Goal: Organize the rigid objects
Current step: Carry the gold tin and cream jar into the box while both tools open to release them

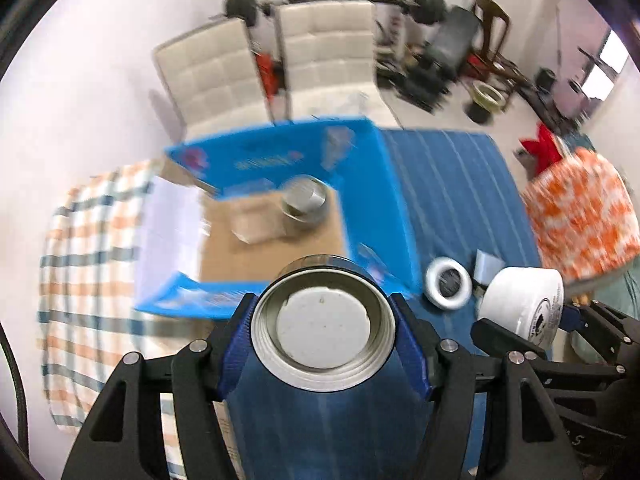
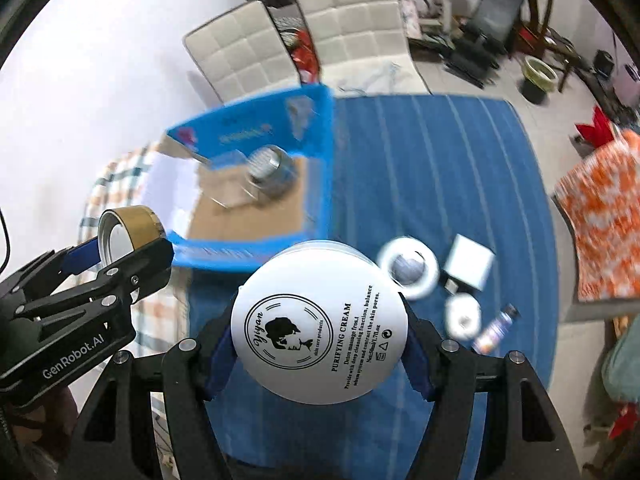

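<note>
While the left gripper (image 1: pixel 324 338) clamps a metal lid (image 1: pixel 323 326) at lower centre of the left wrist view, a blue box (image 1: pixel 276 216) fills mid-frame, a metal tin (image 1: pixel 306 200) blurred inside it. The right gripper (image 1: pixel 532 320), at lower right, pinches a white cream jar (image 1: pixel 520 300) above the blue mat (image 1: pixel 452 184).

In the right wrist view, that jar (image 2: pixel 320 324) sits gripped at lower centre, label facing the camera. The left gripper (image 2: pixel 124 246) holds the lid (image 2: pixel 128 232) at left, beside the box (image 2: pixel 256 184).
</note>
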A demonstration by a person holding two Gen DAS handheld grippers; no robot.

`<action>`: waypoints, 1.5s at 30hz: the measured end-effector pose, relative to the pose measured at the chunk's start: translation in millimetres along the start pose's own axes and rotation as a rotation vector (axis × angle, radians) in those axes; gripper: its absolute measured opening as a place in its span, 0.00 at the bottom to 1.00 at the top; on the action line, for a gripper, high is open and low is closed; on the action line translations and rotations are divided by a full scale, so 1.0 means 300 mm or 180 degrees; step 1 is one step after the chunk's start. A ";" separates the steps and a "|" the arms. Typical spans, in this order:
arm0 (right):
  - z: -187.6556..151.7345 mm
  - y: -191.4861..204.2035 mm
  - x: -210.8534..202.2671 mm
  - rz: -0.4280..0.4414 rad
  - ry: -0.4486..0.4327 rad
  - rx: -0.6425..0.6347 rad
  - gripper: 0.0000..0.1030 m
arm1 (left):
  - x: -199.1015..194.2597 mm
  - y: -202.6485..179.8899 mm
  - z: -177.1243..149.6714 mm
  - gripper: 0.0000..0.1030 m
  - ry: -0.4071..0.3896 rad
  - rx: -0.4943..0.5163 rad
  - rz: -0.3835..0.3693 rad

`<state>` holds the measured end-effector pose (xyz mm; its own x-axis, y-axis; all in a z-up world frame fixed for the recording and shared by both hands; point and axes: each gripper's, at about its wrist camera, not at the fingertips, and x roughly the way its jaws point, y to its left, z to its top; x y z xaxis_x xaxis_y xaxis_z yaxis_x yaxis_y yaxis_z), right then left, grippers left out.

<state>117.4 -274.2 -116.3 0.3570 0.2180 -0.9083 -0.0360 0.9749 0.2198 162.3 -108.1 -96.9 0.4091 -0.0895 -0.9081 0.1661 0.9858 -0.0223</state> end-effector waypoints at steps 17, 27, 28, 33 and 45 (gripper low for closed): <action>0.199 0.280 0.299 -0.0257 0.0083 -0.0062 0.69 | 0.127 0.456 0.101 0.60 0.0001 -0.0348 0.0193; 0.282 0.198 0.668 -0.0396 0.0548 0.0303 0.69 | 0.456 0.580 0.220 0.60 0.0474 -0.0470 0.0085; 0.288 0.190 0.694 -0.0416 0.0576 0.0332 0.69 | 0.493 0.583 0.230 0.60 0.0525 -0.0459 0.0115; 0.315 0.173 0.809 -0.0541 0.0701 0.0379 0.69 | 0.657 0.601 0.265 0.60 0.0776 -0.0440 0.0089; 0.321 0.154 0.940 -0.0524 0.0940 0.0484 0.69 | 0.787 0.509 0.333 0.61 0.0942 -0.0121 0.0027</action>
<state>306.3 -172.0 -327.9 0.0609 0.0843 -0.9946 0.1465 0.9849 0.0924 374.1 7.3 -272.9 0.1301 -0.0414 -0.9906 0.1278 0.9915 -0.0247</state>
